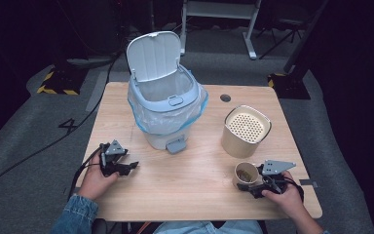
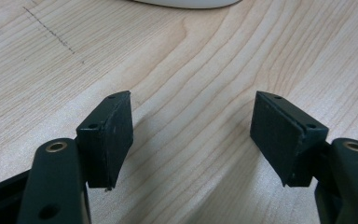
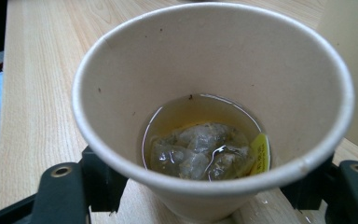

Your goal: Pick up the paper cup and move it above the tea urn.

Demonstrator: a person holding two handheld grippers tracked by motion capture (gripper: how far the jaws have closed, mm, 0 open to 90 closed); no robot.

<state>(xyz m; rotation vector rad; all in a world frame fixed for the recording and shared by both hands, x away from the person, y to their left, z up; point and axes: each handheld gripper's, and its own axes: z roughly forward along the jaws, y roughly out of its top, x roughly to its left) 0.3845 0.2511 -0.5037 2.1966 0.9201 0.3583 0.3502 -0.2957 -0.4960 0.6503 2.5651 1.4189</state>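
Where the right tool (image 1: 254, 187) sits around the paper cup (image 3: 213, 107) at the tabletop's (image 1: 185, 190) near right edge, the cup wall hides both pads, so contact can't be confirmed; jaws flank it closely. Cup holds shallow tea and a soaked teabag (image 3: 200, 151); its yellow tag (image 3: 261, 153) print is unreadable. Left tool (image 2: 191, 135) rests spread, empty, well apart from the bin (image 1: 168, 97).

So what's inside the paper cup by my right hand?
The paper cup holds a little amber tea and a soaked tea bag with a yellow tag. The bag hides the cup bottom.
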